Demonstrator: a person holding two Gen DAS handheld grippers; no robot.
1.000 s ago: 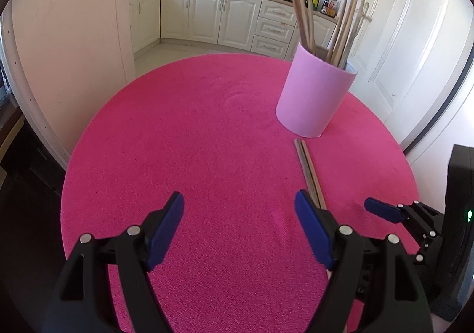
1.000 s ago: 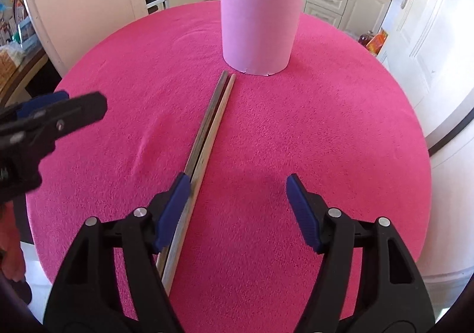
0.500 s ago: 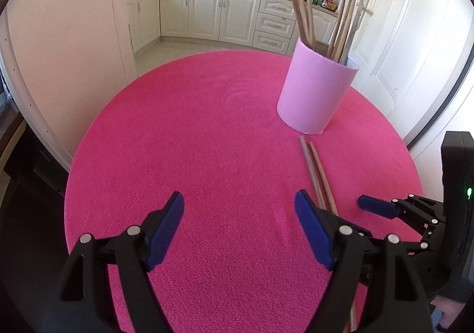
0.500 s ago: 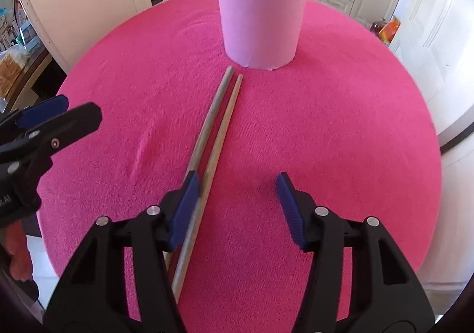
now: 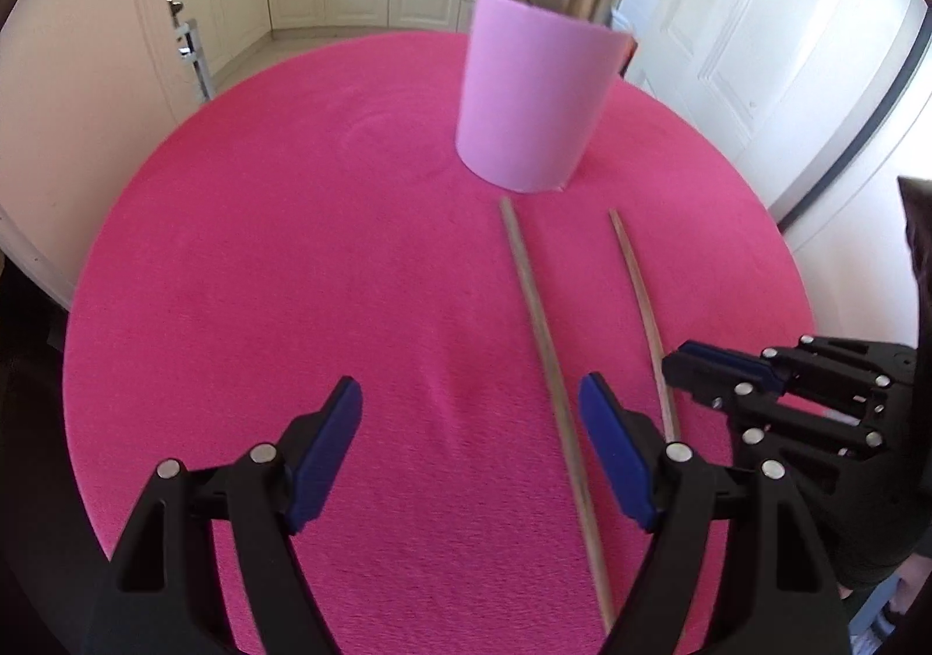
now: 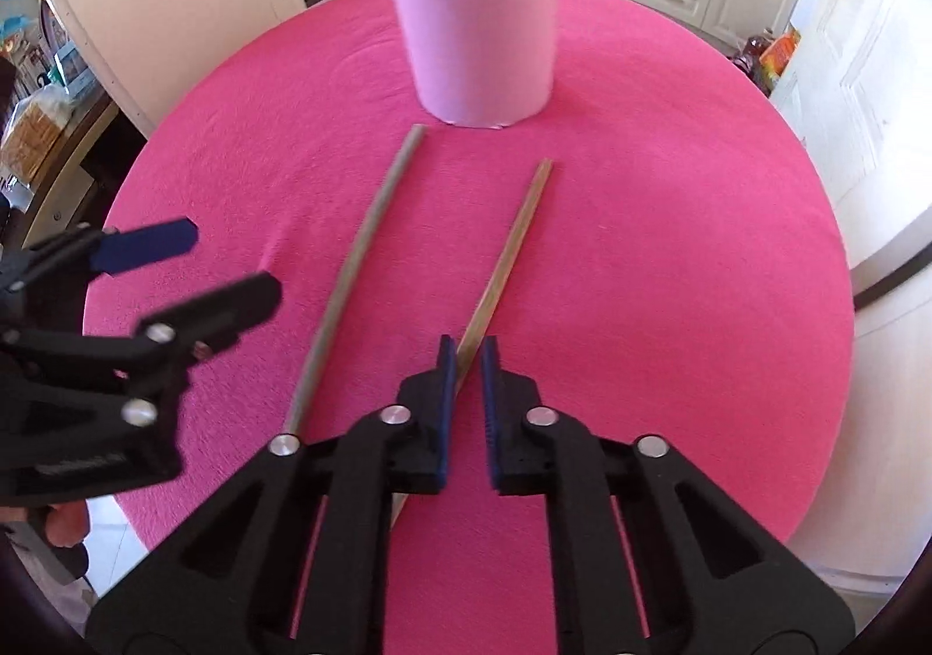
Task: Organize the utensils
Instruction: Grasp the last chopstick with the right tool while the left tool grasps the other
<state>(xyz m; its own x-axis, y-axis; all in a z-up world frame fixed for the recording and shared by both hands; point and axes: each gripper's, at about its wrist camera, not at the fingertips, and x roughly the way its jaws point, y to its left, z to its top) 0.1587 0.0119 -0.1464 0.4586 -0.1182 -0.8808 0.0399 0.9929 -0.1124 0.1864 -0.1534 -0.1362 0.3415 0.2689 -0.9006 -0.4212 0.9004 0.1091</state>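
right fingers (image 6: 446, 393) just closed, pinching chopstick (image 6: 512, 241)
left fingers (image 5: 332, 445) spread beside second chopstick (image 5: 539, 329), pink cup (image 5: 533, 90) ahead

pink cup (image 5: 533, 96) blocks far side; left cloth (image 5: 262, 259) free.

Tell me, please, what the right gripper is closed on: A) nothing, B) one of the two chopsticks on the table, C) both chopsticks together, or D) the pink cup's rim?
B: the right gripper has just closed its jaws on one chopstick, while the other chopstick lies apart on the table, and the pink cup stands untouched beyond them.
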